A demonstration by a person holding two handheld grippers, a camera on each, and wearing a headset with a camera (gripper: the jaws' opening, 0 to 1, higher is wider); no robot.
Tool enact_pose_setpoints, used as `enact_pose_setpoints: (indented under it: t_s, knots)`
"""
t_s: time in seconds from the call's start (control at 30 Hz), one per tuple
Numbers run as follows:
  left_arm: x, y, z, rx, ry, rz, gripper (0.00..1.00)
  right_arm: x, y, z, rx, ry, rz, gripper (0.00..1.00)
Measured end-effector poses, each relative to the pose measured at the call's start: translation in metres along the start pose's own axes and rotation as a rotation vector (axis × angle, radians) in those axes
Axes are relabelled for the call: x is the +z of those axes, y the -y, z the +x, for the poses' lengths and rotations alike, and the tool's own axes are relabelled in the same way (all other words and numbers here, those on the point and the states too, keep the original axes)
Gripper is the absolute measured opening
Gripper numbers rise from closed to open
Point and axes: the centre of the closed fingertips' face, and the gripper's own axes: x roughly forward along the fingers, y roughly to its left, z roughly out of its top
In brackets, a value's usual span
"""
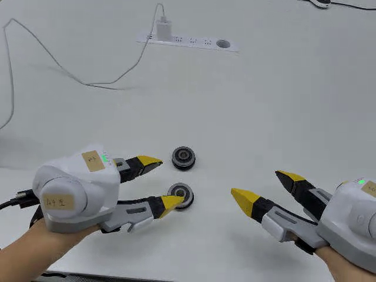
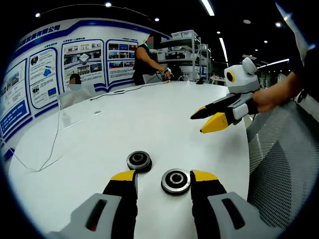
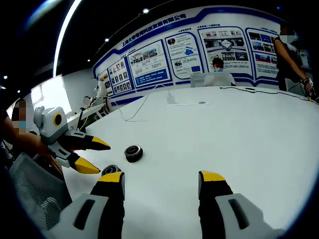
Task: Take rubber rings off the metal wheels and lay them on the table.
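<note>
Two small metal wheels with dark rims lie flat on the white table. The far wheel [image 1: 183,157] [image 2: 139,161] [image 3: 133,152] sits just beyond the near wheel [image 1: 180,195] [image 2: 176,181] [image 3: 110,170]. My left gripper [image 1: 160,182] [image 2: 163,175] [image 3: 102,158] is open, its yellow tips level with the near wheel, one tip right beside it. My right gripper [image 1: 263,187] [image 3: 162,177] [image 2: 200,123] is open to the right of the wheels, with nothing between its jaws and a gap of bare table to the near wheel.
A white power strip [image 1: 188,42] with a plugged charger [image 1: 163,28] lies at the back, its cable [image 1: 59,67] trailing left. The table's front edge runs just below my hands. People stand at the table's far end [image 2: 147,59]. A mesh chair [image 2: 279,149] is beside the table.
</note>
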Motion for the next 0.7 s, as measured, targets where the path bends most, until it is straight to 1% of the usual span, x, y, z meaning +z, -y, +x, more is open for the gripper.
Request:
enact_pose_setpoints:
  t_s: [0.1,0.17,0.3,0.47,0.6,0.7]
  knots:
    - [-0.001,0.003,0.002,-0.017,-0.005,0.003,0.39,0.002,0.0,0.0,-0.002,0.008,0.009,0.6]
    - [-0.001,0.005,0.003,-0.024,-0.004,0.003,0.33,0.004,0.001,0.0,-0.003,0.016,0.007,0.59]
    - [0.0,0.007,0.006,-0.036,-0.004,0.004,0.33,0.005,0.001,0.0,-0.003,0.019,0.012,0.58]
    - [-0.001,0.011,0.007,-0.054,-0.012,0.003,0.29,0.004,-0.002,0.001,0.006,0.016,0.021,0.58]
    - [-0.004,0.013,0.009,-0.066,-0.024,0.003,0.24,0.004,-0.005,0.002,0.018,0.013,0.022,0.57]
    - [-0.006,0.015,0.01,-0.074,-0.033,0.005,0.23,0.004,-0.005,0.002,0.02,0.013,0.025,0.57]
